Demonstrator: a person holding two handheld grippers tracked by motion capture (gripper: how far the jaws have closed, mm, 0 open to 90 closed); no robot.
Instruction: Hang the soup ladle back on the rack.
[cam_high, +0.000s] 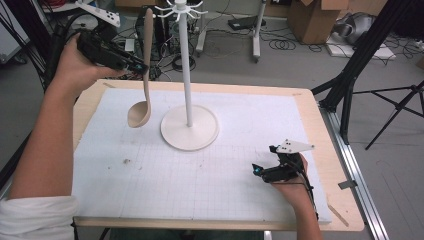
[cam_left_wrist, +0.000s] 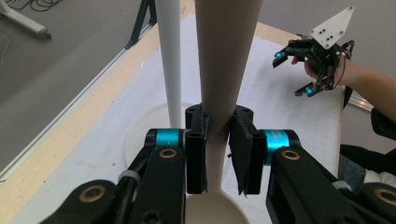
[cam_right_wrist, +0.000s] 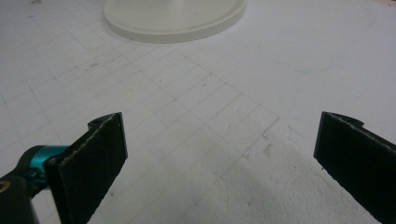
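A beige ladle (cam_high: 145, 75) hangs upright in the air left of the white hook stand (cam_high: 188, 75), bowl down and above the mat. My left gripper (cam_high: 141, 67) is shut on its handle near the middle. In the left gripper view the handle (cam_left_wrist: 219, 70) runs up between the black pads (cam_left_wrist: 196, 156), with the stand's pole (cam_left_wrist: 171, 60) just behind and the ladle bowl (cam_left_wrist: 215, 210) at the bottom. My right gripper (cam_high: 264, 161) rests low over the mat at the front right, open, with nothing between its pads (cam_right_wrist: 100, 161).
The stand's round base (cam_high: 190, 127) sits mid-table on the white gridded mat (cam_high: 200, 170), which covers a wooden table (cam_high: 345, 200). Hooks ring the stand's top (cam_high: 180, 9). Tripod legs (cam_high: 360, 95) and cardboard boxes (cam_high: 315, 17) stand on the floor beyond.
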